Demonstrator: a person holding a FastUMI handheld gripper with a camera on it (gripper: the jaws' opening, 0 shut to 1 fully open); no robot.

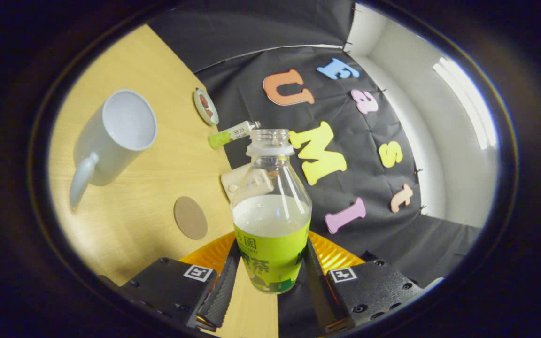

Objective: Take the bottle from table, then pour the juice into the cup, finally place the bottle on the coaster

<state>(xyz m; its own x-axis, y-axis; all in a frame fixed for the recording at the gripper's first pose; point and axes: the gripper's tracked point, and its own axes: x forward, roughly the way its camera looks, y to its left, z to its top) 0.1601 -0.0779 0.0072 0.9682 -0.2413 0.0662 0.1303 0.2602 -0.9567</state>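
My gripper (270, 270) is shut on an uncapped clear bottle (270, 206) with a green label, held between both fingers and lifted off the wooden table (158, 155). Pale juice fills it to about the shoulder, its surface level with the label's top. The whole scene is rolled, so the table tilts away beyond the fingers. A white mug (115, 136) with its handle toward me stands on the table, well beyond and to the side of the bottle, its inside looking empty. A round brown coaster (190, 217) lies flat on the table between the mug and the bottle.
At the table's far edge lie a small round tin (205, 106), a green-and-white tube (233, 134) and a pale flat object (240, 180) partly hidden behind the bottle. The black booth cloth hangs beyond the table edge, with a white wall past it.
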